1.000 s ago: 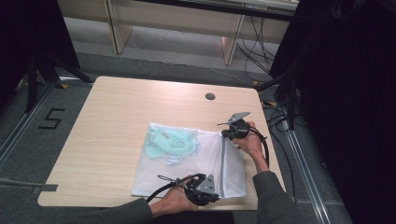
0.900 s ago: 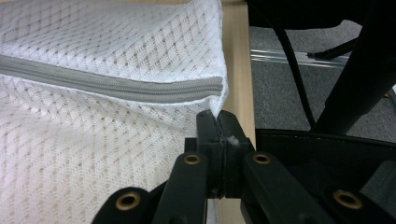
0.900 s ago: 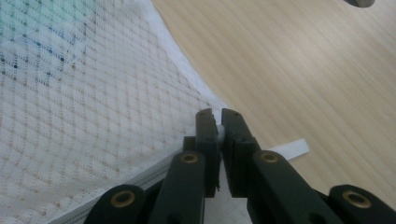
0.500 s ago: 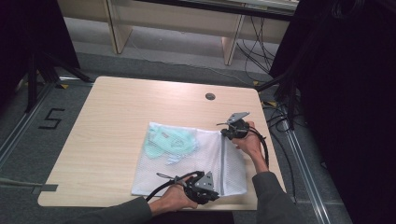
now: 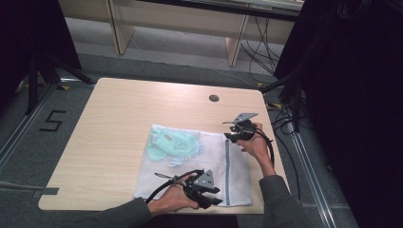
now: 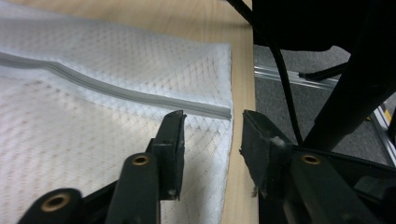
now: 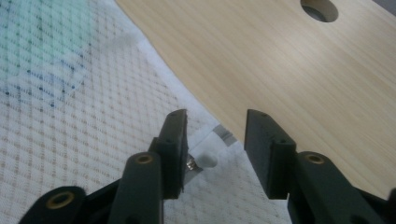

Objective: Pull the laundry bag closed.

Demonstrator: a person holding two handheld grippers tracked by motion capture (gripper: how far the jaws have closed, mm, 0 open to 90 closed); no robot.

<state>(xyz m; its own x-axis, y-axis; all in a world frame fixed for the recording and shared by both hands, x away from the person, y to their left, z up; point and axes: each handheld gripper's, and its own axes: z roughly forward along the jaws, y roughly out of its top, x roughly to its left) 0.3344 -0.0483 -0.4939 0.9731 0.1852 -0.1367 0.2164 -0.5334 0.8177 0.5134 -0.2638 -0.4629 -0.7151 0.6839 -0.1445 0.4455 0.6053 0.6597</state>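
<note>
bare table (image 5: 128,114) left and beyond, mesh bag (image 5: 190,166) flat, cable hole (image 5: 214,98) beyond

Light wood-grain table (image 5: 123,123), rectangular w/ rounded corners, seen from the high view; round cable hole (image 5: 214,98) set near far edge, right of centre. One white mesh laundry bag (image 5: 190,183) is laid flat on the top, at the near-right part, its near edge just at the table's front edge. Grey zipper (image 5: 227,166) is run front-to-back across the bag near its right end. Mint-green fabric (image 5: 168,145) is seen through the mesh at the bag's far-left part. Rest of the tabletop is bare wood. Table is stood on grey floor (image 5: 28,156); a "5" (image 5: 52,121) is marked on the floor to the left.
</note>
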